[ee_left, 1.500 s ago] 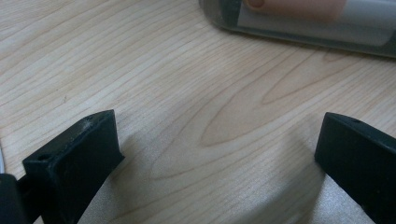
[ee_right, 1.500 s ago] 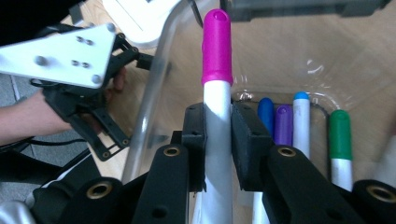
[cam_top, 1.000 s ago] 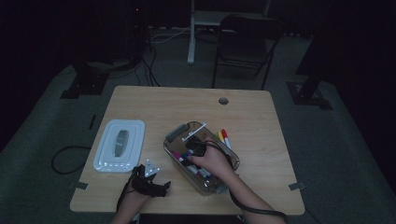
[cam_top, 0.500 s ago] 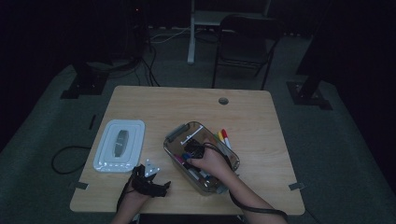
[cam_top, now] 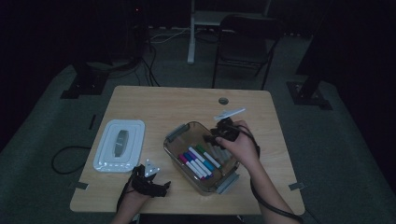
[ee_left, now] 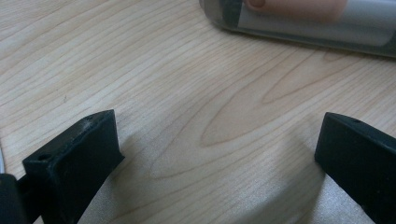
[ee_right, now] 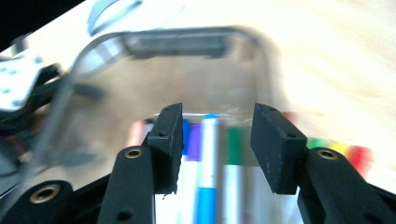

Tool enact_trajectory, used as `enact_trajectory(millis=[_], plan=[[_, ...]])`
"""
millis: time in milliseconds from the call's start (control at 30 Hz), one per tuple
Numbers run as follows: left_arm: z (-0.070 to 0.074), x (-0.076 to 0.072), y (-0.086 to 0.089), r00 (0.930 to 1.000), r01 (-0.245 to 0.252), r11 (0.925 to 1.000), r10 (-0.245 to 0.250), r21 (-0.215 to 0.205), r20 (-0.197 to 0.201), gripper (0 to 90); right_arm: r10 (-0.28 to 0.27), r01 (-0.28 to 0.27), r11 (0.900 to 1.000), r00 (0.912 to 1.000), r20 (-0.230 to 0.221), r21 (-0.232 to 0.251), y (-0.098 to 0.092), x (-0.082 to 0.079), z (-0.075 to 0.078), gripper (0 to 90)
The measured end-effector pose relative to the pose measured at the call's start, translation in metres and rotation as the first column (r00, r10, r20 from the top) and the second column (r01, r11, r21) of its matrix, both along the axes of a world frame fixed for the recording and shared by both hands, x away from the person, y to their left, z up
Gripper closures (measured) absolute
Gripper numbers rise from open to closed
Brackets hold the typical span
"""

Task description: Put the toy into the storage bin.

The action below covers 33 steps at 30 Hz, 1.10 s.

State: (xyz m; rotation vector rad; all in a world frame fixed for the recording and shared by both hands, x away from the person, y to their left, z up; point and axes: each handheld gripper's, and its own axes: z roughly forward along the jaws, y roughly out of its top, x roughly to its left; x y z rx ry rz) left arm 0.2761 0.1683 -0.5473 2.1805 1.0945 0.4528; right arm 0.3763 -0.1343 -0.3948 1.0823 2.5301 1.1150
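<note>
Below right fingers (ee_right: 214,140): markers (ee_right: 208,186) in container (ee_right: 196,44) | fingers just opening (nothing held) | left fingers (ee_left: 219,158) wide, empty

The high view looks forward and down over the whole tabletop (cam_top: 154,100). Each tool's camera sits low and close; all three share the clear container (cam_top: 173,148).

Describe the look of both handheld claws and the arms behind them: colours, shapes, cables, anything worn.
The left claw is black, topped by a grey three-cornered plate with pale dots. Its two jaws are thick, blocky matte-black pads. The right claw is also black: rectangular pads on rounded arms with brass-ringed screw holes, one pad's inner face ribbed. A black cable trails along the right forearm. Both forearms are bare, with no sleeves visible.
</note>
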Motion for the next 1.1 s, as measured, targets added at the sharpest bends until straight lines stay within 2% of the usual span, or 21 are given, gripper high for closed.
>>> enact_trajectory(millis=[100,200,267,333,400,567,600,733,900,967,1000,1033,1100], plan=[[0.0,0.0,0.0,1.0,0.0,1.0,0.0,0.0,0.0,0.6,-0.078,0.078,0.997,0.9969,0.01,0.016,-0.027,0.006,0.001,53.2],[0.0,0.0,0.0,1.0,-0.001,1.0,0.001,-0.001,0.0,0.6,-0.16,0.16,0.987,0.9871,0.013,-0.002,-0.049,0.012,-0.006,56.2],[0.0,0.0,0.0,1.0,0.0,1.0,0.0,0.0,0.001,0.6,-0.201,0.201,0.979,0.9795,-0.005,-0.001,-0.059,0.017,-0.015,57.7],[0.0,0.0,0.0,1.0,0.001,1.0,-0.001,0.001,-0.001,0.6,-0.231,0.231,0.973,0.9726,-0.024,-0.029,-0.067,0.022,-0.027,58.6],[0.0,0.0,0.0,1.0,0.001,1.0,-0.001,0.001,-0.001,0.6,-0.259,0.258,0.966,0.9646,-0.048,-0.029,-0.072,0.027,-0.042,60.7],[0.0,0.0,0.0,1.0,0.001,1.0,-0.001,0.0,-0.001,0.6,-0.298,0.296,0.955,0.9489,-0.104,-0.029,-0.079,0.042,-0.08,62.1],[0.0,0.0,0.0,1.0,0.001,1.0,-0.001,0.0,-0.001,0.6,-0.303,0.3,0.953,0.9446,-0.126,-0.045,-0.079,0.044,-0.087,63.1],[0.0,0.0,0.0,1.0,0.001,1.0,-0.001,0.0,-0.001,0.6,-0.31,0.301,0.95,0.9371,-0.161,-0.077,-0.076,0.052,-0.108,63.2],[0.0,0.0,0.0,1.0,0.001,1.0,-0.001,0.001,-0.001,0.6,-0.319,0.305,0.947,0.9291,-0.187,-0.098,-0.072,0.057,-0.123,64.1],[0.0,0.0,0.0,1.0,0.001,1.0,-0.001,0.001,-0.001,0.6,-0.337,0.32,0.94,0.924,-0.181,-0.117,-0.072,0.059,-0.126,69.4],[0.0,0.0,0.0,1.0,0.001,1.0,-0.001,0.0,-0.001,0.6,-0.347,0.331,0.937,0.9207,-0.179,-0.112,-0.072,0.059,-0.127,71.5],[0.0,0.0,0.0,1.0,0.001,1.0,-0.001,0.0,-0.001,0.6,-0.362,0.346,0.931,0.9138,-0.185,-0.111,-0.073,0.059,-0.127,75.2],[0.0,0.0,0.0,1.0,0.001,1.0,-0.001,0.0,-0.001,0.6,-0.383,0.367,0.923,0.9047,-0.185,-0.118,-0.075,0.059,-0.126,76.4]])
